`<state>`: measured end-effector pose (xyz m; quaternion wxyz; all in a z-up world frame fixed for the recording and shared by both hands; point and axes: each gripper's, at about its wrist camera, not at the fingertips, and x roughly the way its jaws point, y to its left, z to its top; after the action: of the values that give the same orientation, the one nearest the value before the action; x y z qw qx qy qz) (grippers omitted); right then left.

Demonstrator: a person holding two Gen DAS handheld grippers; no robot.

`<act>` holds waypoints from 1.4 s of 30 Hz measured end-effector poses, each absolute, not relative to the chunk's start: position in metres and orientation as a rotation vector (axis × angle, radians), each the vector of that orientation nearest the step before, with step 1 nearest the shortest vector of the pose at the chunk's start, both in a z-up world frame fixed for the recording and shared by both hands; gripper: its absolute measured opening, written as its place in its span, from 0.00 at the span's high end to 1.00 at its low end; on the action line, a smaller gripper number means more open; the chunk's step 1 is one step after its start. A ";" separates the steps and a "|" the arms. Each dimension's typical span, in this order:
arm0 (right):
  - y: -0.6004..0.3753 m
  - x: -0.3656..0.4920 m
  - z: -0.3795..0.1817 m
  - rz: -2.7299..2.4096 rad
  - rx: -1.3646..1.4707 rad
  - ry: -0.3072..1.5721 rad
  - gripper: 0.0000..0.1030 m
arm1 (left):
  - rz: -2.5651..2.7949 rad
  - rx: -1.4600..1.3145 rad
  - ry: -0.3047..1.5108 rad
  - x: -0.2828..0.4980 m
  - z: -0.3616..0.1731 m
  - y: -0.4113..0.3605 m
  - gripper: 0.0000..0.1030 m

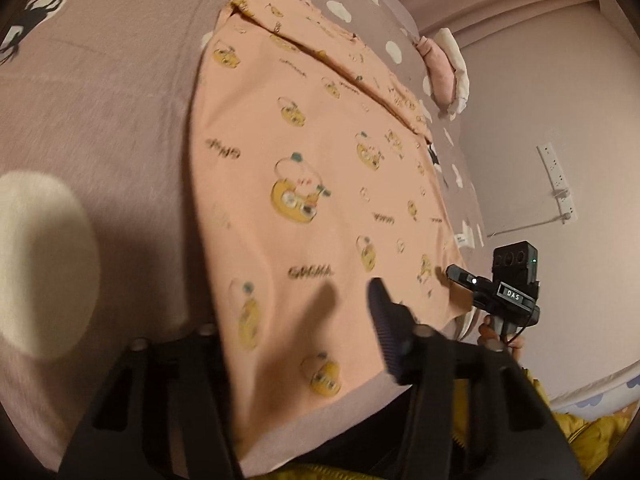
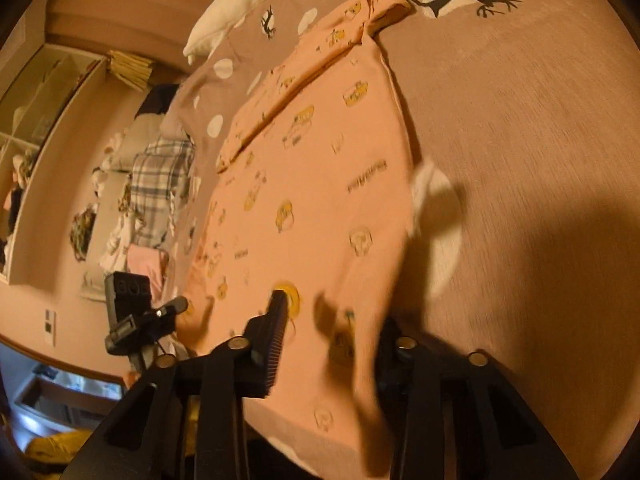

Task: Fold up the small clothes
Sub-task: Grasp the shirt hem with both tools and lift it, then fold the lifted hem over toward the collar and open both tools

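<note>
A peach child's shirt (image 1: 320,152) with yellow cartoon prints lies flat on the bed, its sleeves folded across the far end. In the left wrist view my left gripper (image 1: 296,300) sits at the near left part of the hem. Its right finger (image 1: 384,320) rests on top of the cloth, and its left finger is hidden under the raised edge. My right gripper (image 2: 332,308) straddles the near right hem of the shirt (image 2: 320,184). Its left finger (image 2: 278,320) is above the cloth, while the other is covered. Both jaws stand well apart with cloth between them. Each view also shows the other gripper at its own corner: the right gripper (image 1: 454,272) and the left gripper (image 2: 181,303).
The mauve bedsheet (image 1: 100,100) has white dots and black deer prints. A pink and white pillow (image 1: 444,64) lies at the far right edge. Beyond the bed's left side are heaped clothes (image 2: 156,184) and wall shelves (image 2: 44,92). A wall socket strip (image 1: 558,180) is on the right wall.
</note>
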<state>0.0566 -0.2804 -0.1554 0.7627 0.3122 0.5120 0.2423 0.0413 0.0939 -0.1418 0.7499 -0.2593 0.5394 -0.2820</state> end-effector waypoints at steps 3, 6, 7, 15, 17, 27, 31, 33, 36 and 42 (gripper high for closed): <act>-0.280 0.048 -0.157 0.500 0.649 1.122 0.84 | -0.609 -0.585 1.195 0.039 -0.145 0.093 0.66; -0.279 0.045 -0.158 0.494 0.642 1.124 0.88 | -0.663 -0.628 1.236 0.037 -0.151 0.084 0.67; -0.279 0.044 -0.158 0.495 0.643 1.123 0.88 | -0.672 -0.622 1.243 0.037 -0.152 0.081 0.68; -0.278 0.045 -0.146 0.584 0.692 1.032 0.94 | -0.704 -0.722 1.230 0.047 -0.153 0.089 0.94; -0.278 0.046 -0.135 0.627 0.719 0.971 0.95 | -0.724 -0.767 1.203 0.047 -0.149 0.091 0.94; -0.266 0.079 -0.092 0.717 0.722 0.805 0.95 | -0.780 -0.780 1.041 0.074 -0.102 0.082 0.95; -0.261 0.096 -0.078 0.724 0.713 0.759 0.94 | -0.778 -0.791 0.999 0.093 -0.091 0.082 0.95; -0.261 0.106 -0.072 0.721 0.714 0.738 0.95 | -0.764 -0.799 0.981 0.106 -0.088 0.084 0.95; -0.264 0.126 -0.062 0.703 0.720 0.701 0.94 | -0.747 -0.807 0.956 0.126 -0.081 0.087 0.95; -0.271 0.169 -0.047 0.656 0.738 0.654 0.94 | -0.717 -0.811 0.929 0.179 -0.067 0.094 0.95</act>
<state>0.1685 -0.2707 -0.0471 0.8297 0.3478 0.3083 0.3092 0.1794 0.0942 -0.0670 0.7563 -0.3721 0.4261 -0.3287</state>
